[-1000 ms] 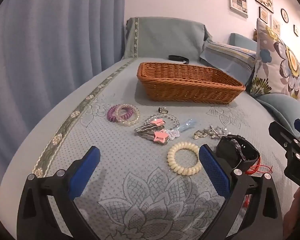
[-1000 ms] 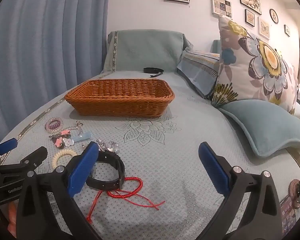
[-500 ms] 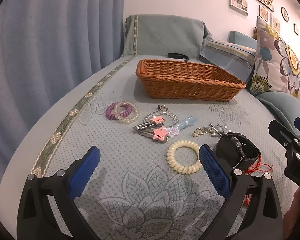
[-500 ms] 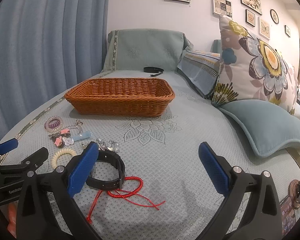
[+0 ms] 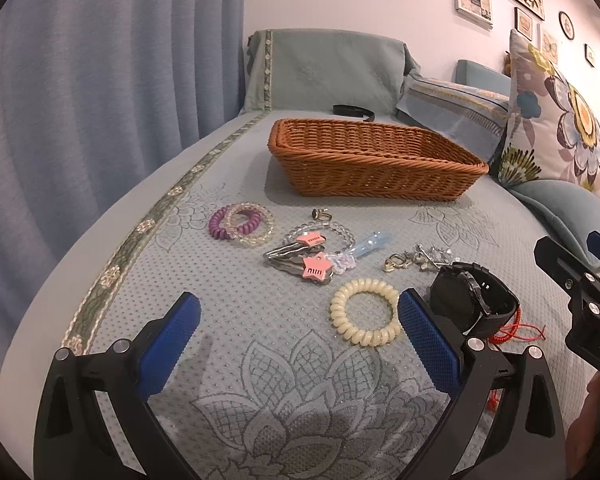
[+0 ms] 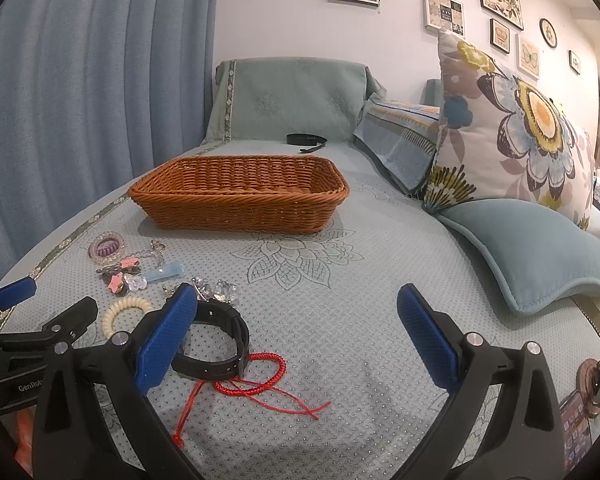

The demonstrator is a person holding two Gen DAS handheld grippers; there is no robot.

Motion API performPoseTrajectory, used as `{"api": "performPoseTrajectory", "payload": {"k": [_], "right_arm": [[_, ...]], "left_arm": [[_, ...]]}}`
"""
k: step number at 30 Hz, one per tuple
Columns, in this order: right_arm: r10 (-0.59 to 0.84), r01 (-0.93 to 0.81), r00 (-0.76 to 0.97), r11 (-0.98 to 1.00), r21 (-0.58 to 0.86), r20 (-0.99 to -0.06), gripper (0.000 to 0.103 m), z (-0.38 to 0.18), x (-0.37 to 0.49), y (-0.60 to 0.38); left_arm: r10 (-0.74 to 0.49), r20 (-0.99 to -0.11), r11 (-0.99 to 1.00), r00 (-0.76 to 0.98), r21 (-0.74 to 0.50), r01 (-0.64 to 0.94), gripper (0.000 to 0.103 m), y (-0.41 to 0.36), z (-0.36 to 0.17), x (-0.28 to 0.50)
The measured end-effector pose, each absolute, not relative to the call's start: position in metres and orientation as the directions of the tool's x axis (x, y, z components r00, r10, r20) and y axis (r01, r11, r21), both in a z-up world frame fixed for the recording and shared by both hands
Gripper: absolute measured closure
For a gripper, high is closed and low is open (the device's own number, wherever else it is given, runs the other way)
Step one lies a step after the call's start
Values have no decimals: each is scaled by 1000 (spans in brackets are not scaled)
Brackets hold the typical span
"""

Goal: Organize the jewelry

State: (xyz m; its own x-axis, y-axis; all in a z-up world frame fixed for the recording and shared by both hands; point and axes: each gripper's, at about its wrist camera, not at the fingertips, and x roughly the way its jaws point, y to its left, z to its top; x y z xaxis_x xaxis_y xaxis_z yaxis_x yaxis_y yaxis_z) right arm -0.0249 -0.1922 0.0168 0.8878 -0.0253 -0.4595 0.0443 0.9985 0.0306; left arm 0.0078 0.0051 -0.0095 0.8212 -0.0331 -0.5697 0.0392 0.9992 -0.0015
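Observation:
A brown wicker basket (image 5: 372,168) stands empty on the bed, also in the right wrist view (image 6: 236,196). Jewelry lies in front of it: a purple coil tie with a bead bracelet (image 5: 240,224), pink star hair clips (image 5: 308,260), a cream coil hair tie (image 5: 366,316), a black watch (image 5: 472,300) and a red string bracelet (image 6: 256,376). My left gripper (image 5: 296,344) is open and empty, just short of the cream tie. My right gripper (image 6: 296,340) is open and empty, with the watch (image 6: 216,344) by its left finger.
A floral pillow (image 6: 512,128) and a plain blue cushion (image 6: 532,248) lie on the right. A black band (image 6: 306,140) lies behind the basket. Blue curtains (image 5: 80,100) hang along the bed's left edge. A phone (image 6: 576,428) lies at the lower right.
The left gripper has eased back and tilted slightly, so the jewelry sits a bit farther away. The right gripper has hardly moved. Both stay open.

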Motion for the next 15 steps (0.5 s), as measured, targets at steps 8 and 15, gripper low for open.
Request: {"api": "performPoseTrajectory", "payload": {"k": [8,15], "right_arm": [[-26,45,887,999,29,-460,8,17,-25,-191],[-26,45,887,999,29,-461,8,17,-25,-192]], "left_arm": [[-33,-571,999,820,0,41,7,5,-10,7],[-33,-572,999,820,0,41,7,4,-10,7]]}}
